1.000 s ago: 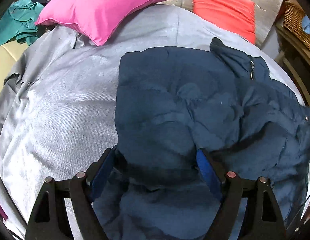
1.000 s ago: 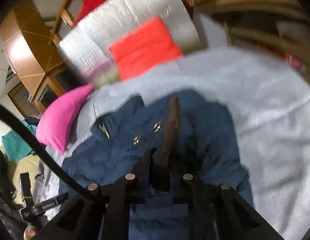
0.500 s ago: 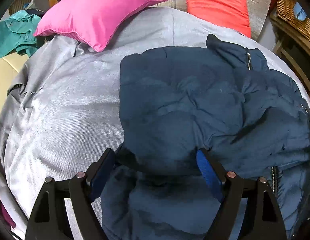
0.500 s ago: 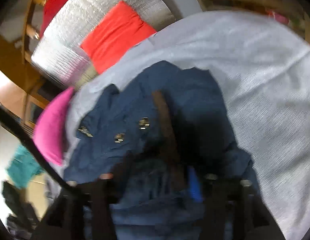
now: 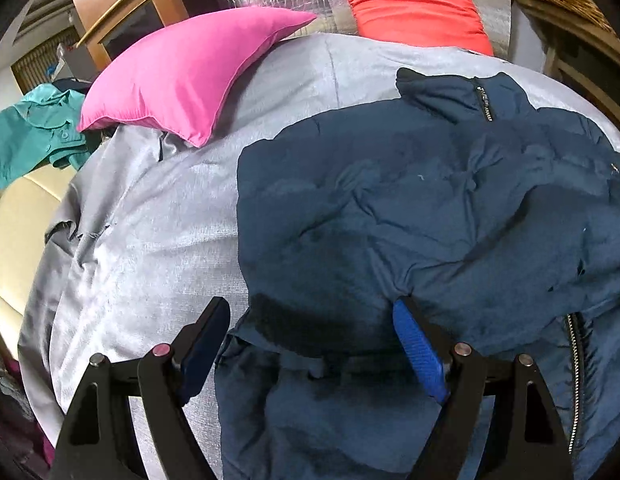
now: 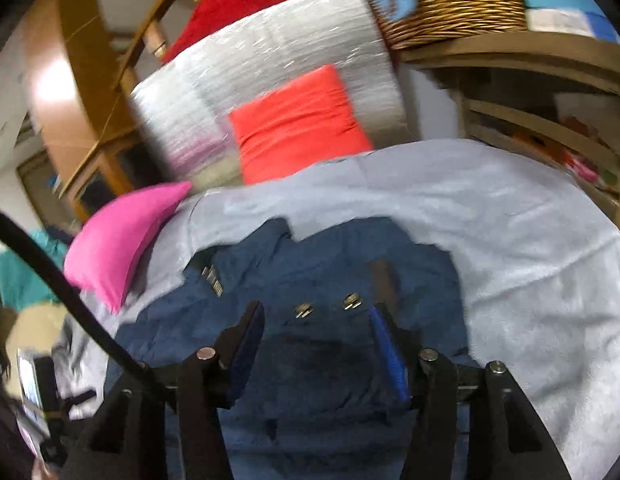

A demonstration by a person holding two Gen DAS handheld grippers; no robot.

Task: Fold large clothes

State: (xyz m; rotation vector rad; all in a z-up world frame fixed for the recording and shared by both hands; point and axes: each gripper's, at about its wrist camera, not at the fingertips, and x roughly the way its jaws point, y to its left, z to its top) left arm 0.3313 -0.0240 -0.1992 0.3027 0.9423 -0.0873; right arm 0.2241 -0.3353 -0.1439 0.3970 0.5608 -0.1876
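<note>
Jacket, navy, lay crumpled on the grey sheet, right of the pink pillow. Left gripper hung wide open over its near edge, gripping nothing. From the right wrist, blurred: right gripper stood parted above the jacket's snaps, jaws just closing slightly, fabric between but unclamped.

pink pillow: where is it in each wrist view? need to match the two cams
Left wrist: pink pillow upper left, on the grey sheet, left of the navy jacket.
Right wrist: pink pillow at mid-left, smaller.
Shared landmark: red cushion against the silver board.
</note>
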